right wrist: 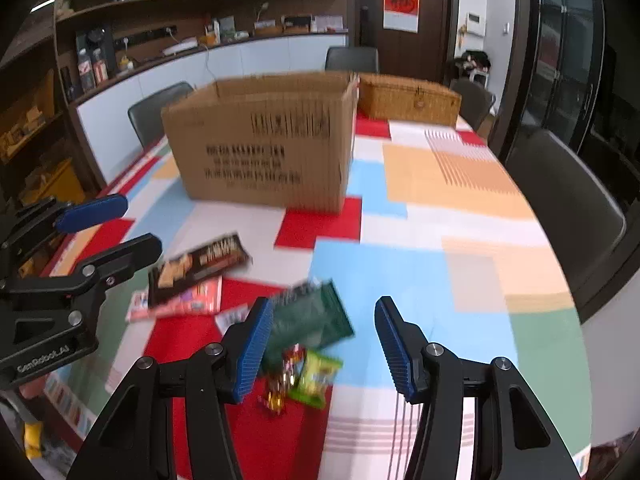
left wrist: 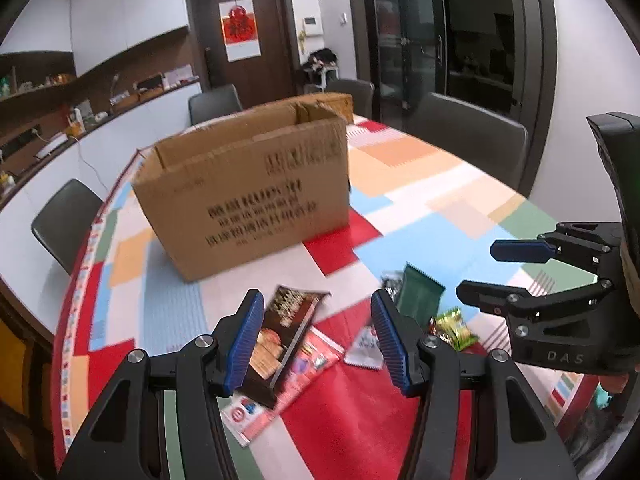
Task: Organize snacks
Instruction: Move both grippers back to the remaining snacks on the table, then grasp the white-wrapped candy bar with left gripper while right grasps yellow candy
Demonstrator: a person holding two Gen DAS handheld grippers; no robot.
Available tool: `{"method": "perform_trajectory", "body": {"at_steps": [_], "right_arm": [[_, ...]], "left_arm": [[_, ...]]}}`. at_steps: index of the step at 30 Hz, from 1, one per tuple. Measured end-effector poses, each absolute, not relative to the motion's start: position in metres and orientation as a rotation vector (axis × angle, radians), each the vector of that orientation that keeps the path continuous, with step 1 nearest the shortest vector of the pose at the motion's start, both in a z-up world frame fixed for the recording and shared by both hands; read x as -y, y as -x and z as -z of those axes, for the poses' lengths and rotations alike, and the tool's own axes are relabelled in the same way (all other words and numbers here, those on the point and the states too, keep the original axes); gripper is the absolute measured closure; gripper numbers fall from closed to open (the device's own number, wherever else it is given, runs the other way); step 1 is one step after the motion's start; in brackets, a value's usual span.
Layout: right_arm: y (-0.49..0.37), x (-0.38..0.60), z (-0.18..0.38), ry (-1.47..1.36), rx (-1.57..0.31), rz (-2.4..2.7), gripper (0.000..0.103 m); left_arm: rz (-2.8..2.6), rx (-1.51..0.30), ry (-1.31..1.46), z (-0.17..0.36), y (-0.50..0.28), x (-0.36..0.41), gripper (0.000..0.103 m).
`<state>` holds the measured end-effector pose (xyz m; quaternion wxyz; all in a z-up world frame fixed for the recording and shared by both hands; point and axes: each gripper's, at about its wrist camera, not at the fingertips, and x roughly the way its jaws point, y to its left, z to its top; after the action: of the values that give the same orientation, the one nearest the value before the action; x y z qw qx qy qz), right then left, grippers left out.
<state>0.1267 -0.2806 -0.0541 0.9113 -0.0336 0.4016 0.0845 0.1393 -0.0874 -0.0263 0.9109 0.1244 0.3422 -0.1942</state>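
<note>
An open cardboard box [left wrist: 248, 192] [right wrist: 264, 140] stands mid-table. Snacks lie in front of it: a dark brown biscuit box [left wrist: 280, 332] [right wrist: 200, 268] on a pink packet [left wrist: 288, 384] [right wrist: 180, 304], a dark green pouch [left wrist: 420, 296] [right wrist: 308, 316], a light green packet [left wrist: 454, 326] [right wrist: 316, 376], a white packet [left wrist: 366, 348] and small red-gold candies [right wrist: 280, 388]. My left gripper [left wrist: 318, 336] [right wrist: 116, 220] is open, empty, above the biscuit box. My right gripper [right wrist: 320, 344] [left wrist: 488, 272] is open, empty, above the green pouch.
The table wears a colourful patchwork cloth [right wrist: 440, 184]. A wicker basket [right wrist: 408, 100] sits behind the box. Grey chairs [right wrist: 560, 208] [left wrist: 64, 224] ring the table. A counter with shelves [right wrist: 180, 48] runs along the left wall.
</note>
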Motion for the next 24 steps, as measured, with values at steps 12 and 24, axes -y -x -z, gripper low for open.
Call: {"method": "perform_trajectory", "body": {"at_steps": [12,24], "right_arm": [[-0.118,0.290,0.095,0.022,-0.958,-0.128,0.049],[-0.121,0.289,0.109,0.013,-1.006,-0.113,0.052]], "left_arm": [[0.456,-0.758,-0.305,0.060,-0.148,0.100,0.048],[0.500,-0.817,-0.321,0.084,-0.165,0.106,0.049]]}}
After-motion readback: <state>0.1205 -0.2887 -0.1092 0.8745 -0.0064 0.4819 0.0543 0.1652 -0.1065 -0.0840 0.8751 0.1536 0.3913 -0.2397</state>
